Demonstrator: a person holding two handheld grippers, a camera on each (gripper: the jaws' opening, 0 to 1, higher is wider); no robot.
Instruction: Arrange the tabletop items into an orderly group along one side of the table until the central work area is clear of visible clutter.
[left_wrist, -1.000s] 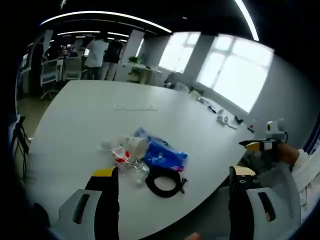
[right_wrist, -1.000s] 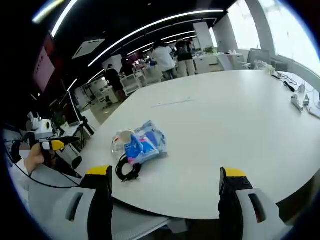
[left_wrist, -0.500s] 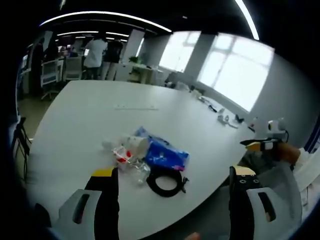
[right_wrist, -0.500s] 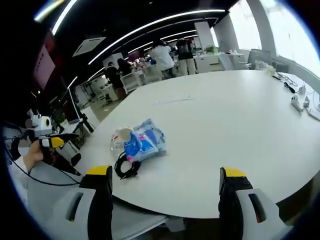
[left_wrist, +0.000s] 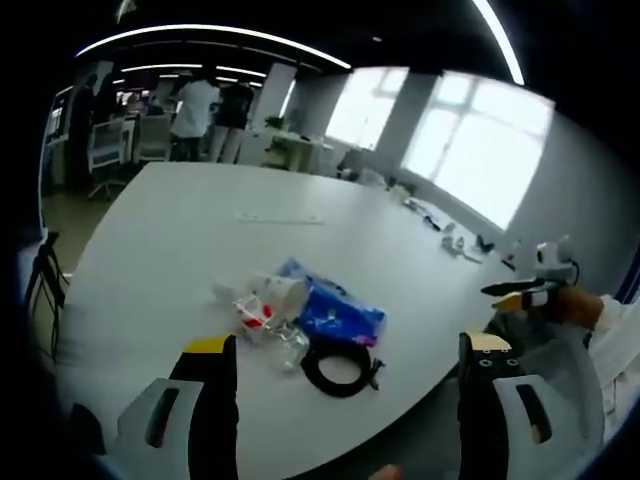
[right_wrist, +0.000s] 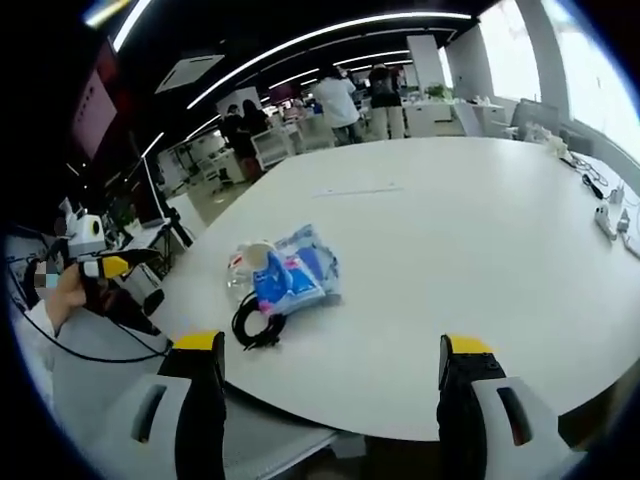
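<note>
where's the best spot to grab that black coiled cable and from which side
Probably the outer arc of the black cable loop, on the side facing the table edge. It lies flat in a coil, its far side tucked against the blue packet, so coming from above at the near arc looks least obstructed.

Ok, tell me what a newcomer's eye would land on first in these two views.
First the small heap of clutter near the near edge of the big white table: a blue packet with a coiled black cable beside it and crumpled clear wrappers against it. Next, each view's own open, empty jaws: left gripper, right gripper. People stand far beyond the table.
</note>
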